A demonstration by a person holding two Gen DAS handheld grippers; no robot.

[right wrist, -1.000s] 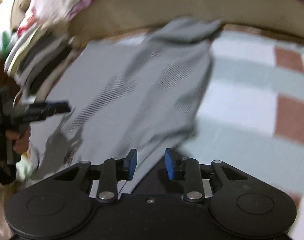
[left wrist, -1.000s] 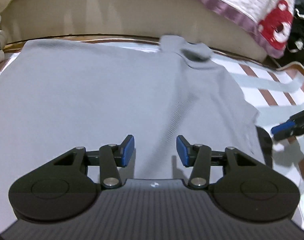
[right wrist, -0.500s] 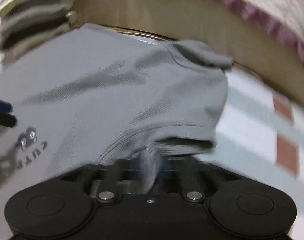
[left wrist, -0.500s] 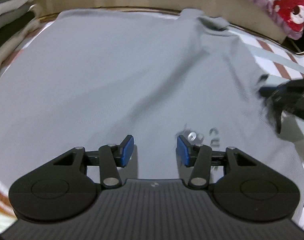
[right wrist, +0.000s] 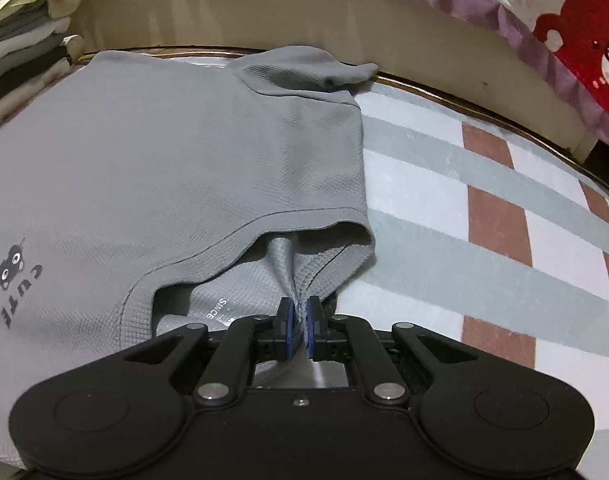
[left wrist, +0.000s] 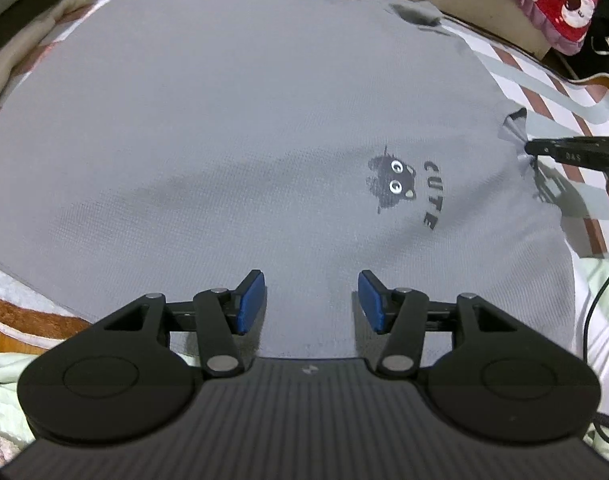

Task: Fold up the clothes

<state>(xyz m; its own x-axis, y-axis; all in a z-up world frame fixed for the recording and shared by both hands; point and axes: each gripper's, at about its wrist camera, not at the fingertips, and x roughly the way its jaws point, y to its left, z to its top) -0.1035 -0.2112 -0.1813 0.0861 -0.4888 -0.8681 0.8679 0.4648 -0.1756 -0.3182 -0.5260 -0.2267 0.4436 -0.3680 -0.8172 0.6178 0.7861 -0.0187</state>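
A grey T-shirt with a black cat print and the word CUTE lies spread flat, front up, on a checked cloth. My left gripper is open and empty, low over the shirt's side edge. My right gripper is shut on the shirt's collar fabric at the neck opening. It also shows at the right edge of the left wrist view, pinching the neck. A short sleeve lies bunched at the far edge.
A stack of folded clothes stands at the far left. A beige bed side with a bear-print blanket runs along the back. The checked cloth lies bare to the right of the shirt.
My right gripper closed on the collar, having been open a second ago. The left gripper moved back and left, so the print now shows. The shirt lies flatter.
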